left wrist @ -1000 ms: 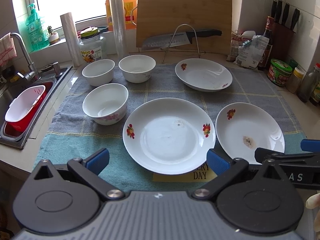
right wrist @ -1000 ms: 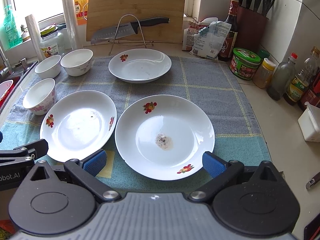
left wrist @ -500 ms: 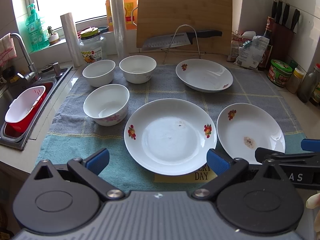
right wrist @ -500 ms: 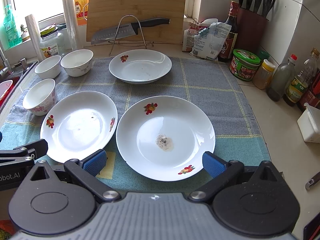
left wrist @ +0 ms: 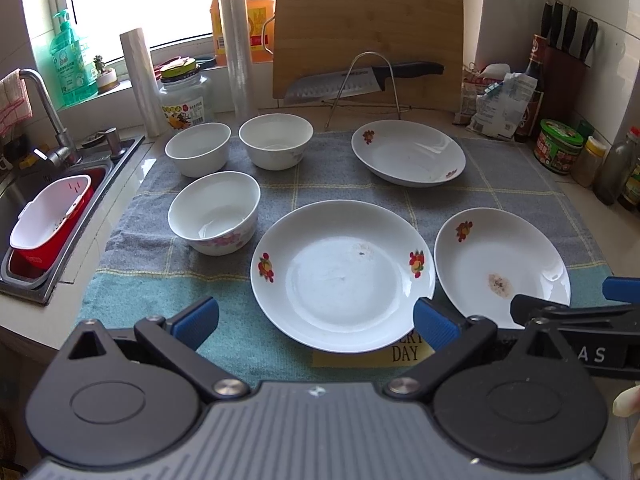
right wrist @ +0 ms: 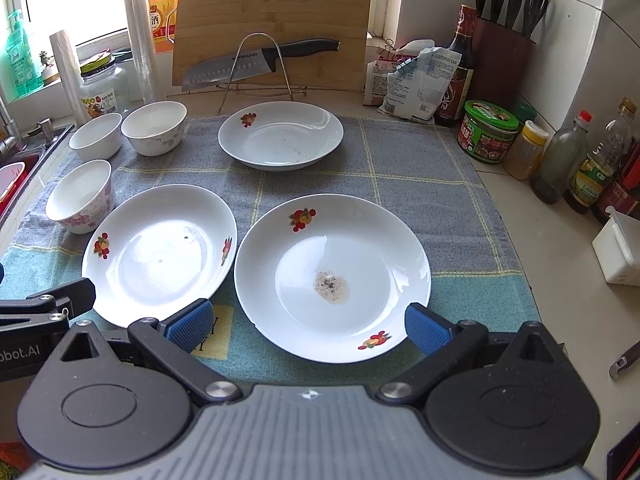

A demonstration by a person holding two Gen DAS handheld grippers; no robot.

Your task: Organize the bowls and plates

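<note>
Three white plates with fruit prints lie on a grey-green cloth (left wrist: pixel 328 176): a near middle plate (left wrist: pixel 342 274), a near right plate (left wrist: pixel 500 264) with a brown stain, and a far plate (left wrist: pixel 408 152). Three white bowls stand at left: near (left wrist: pixel 214 212), far left (left wrist: pixel 198 154), far middle (left wrist: pixel 276 146). My left gripper (left wrist: pixel 316 322) is open and empty, just short of the middle plate's near rim. My right gripper (right wrist: pixel 308 326) is open and empty, its fingers either side of the stained plate's (right wrist: pixel 332 276) near rim. The middle plate (right wrist: pixel 160 252) lies left of it.
A sink (left wrist: pixel 48 208) with a red-and-white basket lies at left. A cutting board (left wrist: pixel 368 36) and a knife on a wire stand (left wrist: pixel 364 80) are at the back. Jars, bottles (right wrist: pixel 560 160) and a knife block (right wrist: pixel 504 56) line the right wall. A white box (right wrist: pixel 618 252) sits at right.
Both grippers have eased slightly forward and down towards the near plates. Nothing on the cloth has moved.
</note>
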